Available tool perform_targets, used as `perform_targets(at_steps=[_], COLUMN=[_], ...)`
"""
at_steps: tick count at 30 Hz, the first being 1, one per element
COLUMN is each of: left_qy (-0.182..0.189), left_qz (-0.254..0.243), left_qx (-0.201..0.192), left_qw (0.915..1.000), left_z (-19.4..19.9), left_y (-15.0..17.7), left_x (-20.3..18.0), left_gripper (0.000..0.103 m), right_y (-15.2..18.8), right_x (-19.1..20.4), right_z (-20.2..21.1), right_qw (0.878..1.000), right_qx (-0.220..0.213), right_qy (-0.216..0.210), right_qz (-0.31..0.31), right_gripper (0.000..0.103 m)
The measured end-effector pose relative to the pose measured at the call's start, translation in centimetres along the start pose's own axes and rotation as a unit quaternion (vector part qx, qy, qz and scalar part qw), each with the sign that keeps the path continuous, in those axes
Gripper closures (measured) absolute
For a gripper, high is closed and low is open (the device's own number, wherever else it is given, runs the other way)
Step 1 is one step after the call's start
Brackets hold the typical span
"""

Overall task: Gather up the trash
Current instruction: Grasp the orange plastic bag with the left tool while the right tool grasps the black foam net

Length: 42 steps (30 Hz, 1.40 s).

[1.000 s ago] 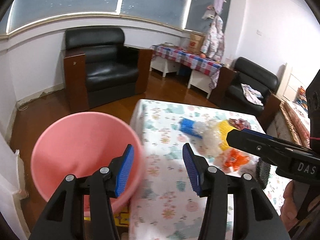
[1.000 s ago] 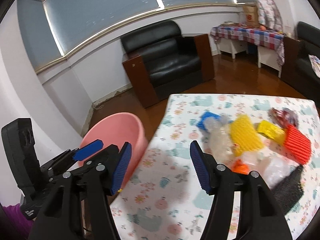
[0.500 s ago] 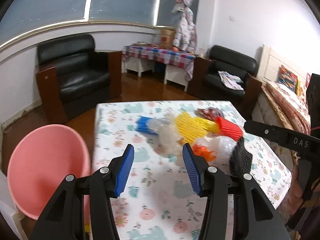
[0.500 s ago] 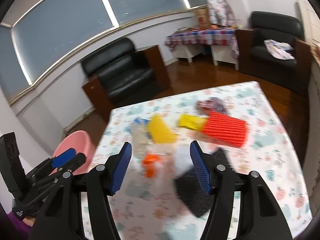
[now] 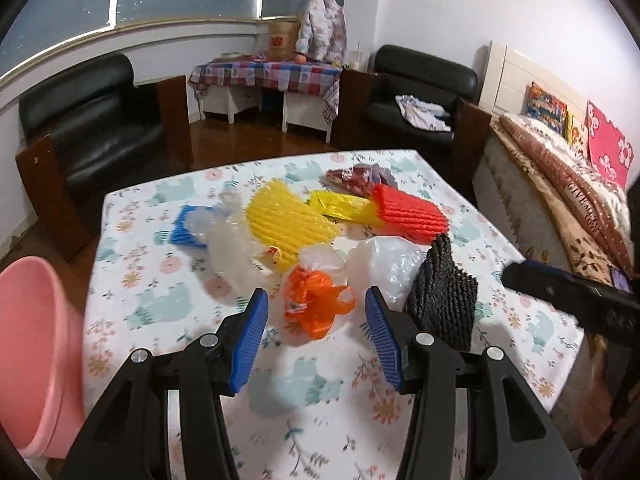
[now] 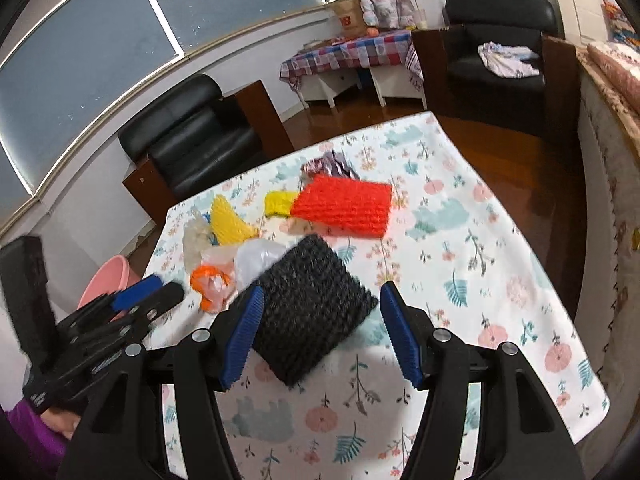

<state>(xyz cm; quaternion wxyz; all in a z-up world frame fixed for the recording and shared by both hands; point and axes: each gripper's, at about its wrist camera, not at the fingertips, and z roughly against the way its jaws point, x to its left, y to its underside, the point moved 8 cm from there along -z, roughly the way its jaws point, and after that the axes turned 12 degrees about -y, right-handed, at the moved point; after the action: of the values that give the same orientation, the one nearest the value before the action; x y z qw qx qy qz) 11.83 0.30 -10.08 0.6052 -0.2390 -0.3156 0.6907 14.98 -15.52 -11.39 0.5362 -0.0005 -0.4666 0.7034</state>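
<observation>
Trash lies heaped on the floral tablecloth [image 5: 320, 392]: an orange plastic bag [image 5: 316, 304], black foam net [image 5: 442, 292], clear bags [image 5: 384, 260], yellow foam net [image 5: 288, 220], red foam net [image 5: 412, 212] and blue foam net [image 5: 186, 228]. My left gripper [image 5: 316, 336] is open, just short of the orange bag. My right gripper [image 6: 320, 332] is open above the table, with the black foam net [image 6: 312, 308] between and beyond its jaws. A pink bucket [image 5: 32, 356] stands off the table's left edge.
Two black armchairs [image 5: 92, 120] [image 5: 424, 92] stand beyond the table, with a checked side table [image 5: 268, 76] between them. A bed [image 5: 560, 184] runs along the right side. The right gripper's body [image 5: 572, 300] shows at the right in the left wrist view.
Both grippers have swung right, away from the pink bucket and toward the trash pile. Both have come closer to the pile. Both stay open.
</observation>
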Motion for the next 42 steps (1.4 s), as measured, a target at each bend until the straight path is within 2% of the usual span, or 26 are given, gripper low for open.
perform_targets(at_steps=[6,7,8,9,10,14,23,25,26,27,30,31,42], left_qy=[-0.024,-0.024,-0.024,-0.026,-0.027,-0.026,-0.016,-0.017,-0.017,-0.017,-0.019,-0.019,-0.025], left_qz=[-0.013,-0.015,-0.015,-0.012,-0.011,-0.012,0.005,0.009,0.011,0.013,0.017,0.018,0.041], left_qx=[0.02,0.023,0.028,0.027,0.023,0.013,-0.006,-0.009,-0.009,-0.009,-0.01,-0.011,-0.033], left_qw=[0.9994,0.9993,0.9992,0.9992,0.9993,0.9995,0.9998,0.9998,0.9998,0.9997,0.9996,0.9996,0.9983], left_z=[-2.8,-3.0,-3.1,-3.2,-3.1,-2.2,0.5,0.9,1.1,1.2,1.8,2.0,4.6], left_y=[0.1,0.2,0.3,0.3,0.3,0.3,0.3,0.3,0.3,0.4,0.6,0.6,0.5], left_x=[-0.7,-0.7,-0.7,-0.5,-0.4,-0.1,1.1,1.6,1.7,1.9,2.4,2.5,4.5], left_gripper=[0.053,0.057,0.066,0.067,0.071,0.075,0.075,0.075,0.075,0.075,0.075,0.075,0.075], right_y=[1.5,1.7,1.8,2.0,2.2,2.8,2.7,2.8,2.9,3.0,3.3,3.2,1.1], right_x=[-0.8,-1.0,-1.1,-1.2,-1.4,-1.7,-1.6,-1.3,-1.2,-1.0,-0.7,-0.6,1.6], right_z=[-1.0,-1.3,-1.5,-1.8,-2.0,-3.0,-4.6,-5.0,-5.1,-5.2,-5.2,-5.0,0.4], right_qw=[1.0,0.999,0.999,0.999,0.999,0.998,0.997,0.997,0.997,0.997,0.997,0.997,0.999], right_qx=[0.023,0.027,0.03,0.035,0.038,0.048,0.052,0.055,0.058,0.058,0.061,0.058,-0.019], right_qy=[-0.003,-0.005,-0.006,-0.004,0.002,0.014,0.02,0.022,0.024,0.028,0.023,0.023,0.035], right_qz=[-0.017,-0.022,-0.027,-0.031,-0.033,-0.043,-0.052,-0.047,-0.045,-0.04,-0.035,-0.034,0.016], right_gripper=[0.042,0.042,0.042,0.042,0.042,0.042,0.042,0.057,0.06,0.069,0.087,0.09,0.093])
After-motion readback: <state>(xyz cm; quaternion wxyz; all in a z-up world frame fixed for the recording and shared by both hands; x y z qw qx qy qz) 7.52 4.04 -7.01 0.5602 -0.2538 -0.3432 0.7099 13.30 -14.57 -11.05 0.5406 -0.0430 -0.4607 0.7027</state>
